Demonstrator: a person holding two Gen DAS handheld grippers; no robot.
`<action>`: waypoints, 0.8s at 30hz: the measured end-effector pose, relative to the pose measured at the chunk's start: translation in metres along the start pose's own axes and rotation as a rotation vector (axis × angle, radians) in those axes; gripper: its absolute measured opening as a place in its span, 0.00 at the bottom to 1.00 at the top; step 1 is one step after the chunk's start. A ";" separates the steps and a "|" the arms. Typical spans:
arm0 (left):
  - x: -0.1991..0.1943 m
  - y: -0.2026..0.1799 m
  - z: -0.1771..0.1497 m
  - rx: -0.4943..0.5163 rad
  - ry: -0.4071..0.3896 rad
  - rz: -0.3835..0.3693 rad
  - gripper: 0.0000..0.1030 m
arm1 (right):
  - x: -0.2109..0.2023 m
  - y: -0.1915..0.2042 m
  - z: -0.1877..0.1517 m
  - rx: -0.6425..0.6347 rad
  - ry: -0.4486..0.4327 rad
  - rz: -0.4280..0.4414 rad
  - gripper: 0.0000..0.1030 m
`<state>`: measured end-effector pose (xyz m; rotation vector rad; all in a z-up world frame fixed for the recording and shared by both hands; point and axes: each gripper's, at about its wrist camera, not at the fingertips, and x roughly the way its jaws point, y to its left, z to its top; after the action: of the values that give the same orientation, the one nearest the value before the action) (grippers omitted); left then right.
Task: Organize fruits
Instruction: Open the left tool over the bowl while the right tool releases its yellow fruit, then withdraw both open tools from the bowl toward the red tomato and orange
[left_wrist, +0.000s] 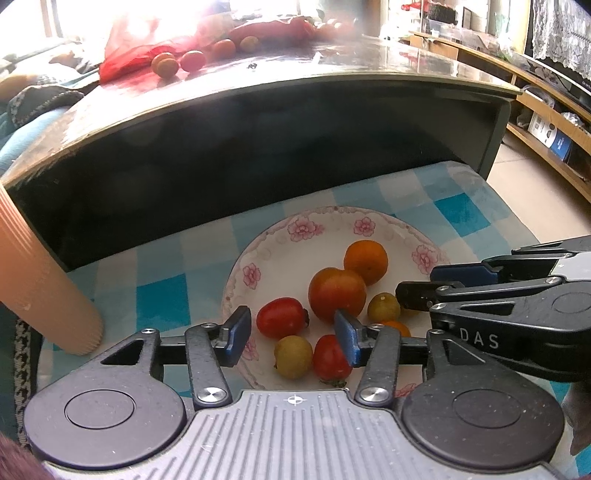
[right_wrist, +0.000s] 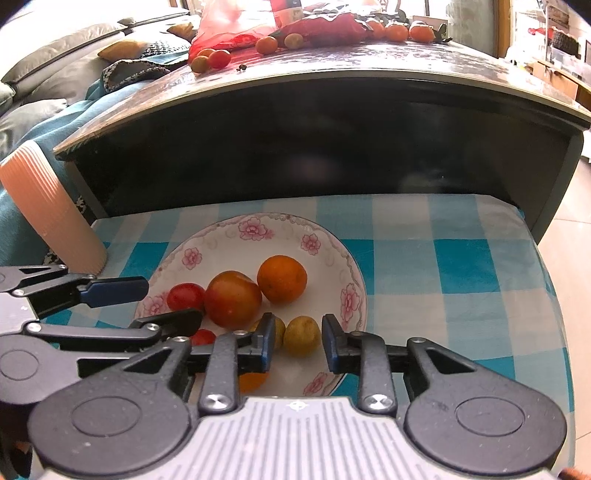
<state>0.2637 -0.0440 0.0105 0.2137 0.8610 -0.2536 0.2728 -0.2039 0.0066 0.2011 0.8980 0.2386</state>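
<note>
left wrist: close, angled down | right wrist: same — both share plate (left_wrist: 255, 254) (right_wrist: 207, 243)

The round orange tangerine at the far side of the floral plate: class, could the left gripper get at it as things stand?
Probably not directly: the big red-orange tomato sits between the left gripper and the round orange tangerine.

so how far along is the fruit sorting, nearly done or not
Partly done. Several fruits already sit on the flowered plate: an orange, a large red-orange fruit, red tomatoes and small yellow-green ones. In hand: nothing. The left gripper and right gripper both hover over the plate, jaws apart and empty. Left: more fruits lie on the dark table by the red bag.
</note>
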 end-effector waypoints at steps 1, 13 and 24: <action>-0.001 0.000 0.001 -0.002 -0.003 -0.002 0.58 | -0.001 -0.001 0.000 0.004 0.000 0.002 0.43; -0.019 0.003 0.003 -0.017 -0.039 -0.011 0.61 | -0.017 -0.001 0.004 0.025 -0.036 0.015 0.44; -0.042 -0.002 -0.003 -0.008 -0.065 -0.019 0.62 | -0.038 0.004 -0.006 0.026 -0.042 0.019 0.45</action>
<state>0.2347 -0.0392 0.0406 0.1891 0.7995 -0.2732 0.2447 -0.2105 0.0328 0.2382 0.8582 0.2395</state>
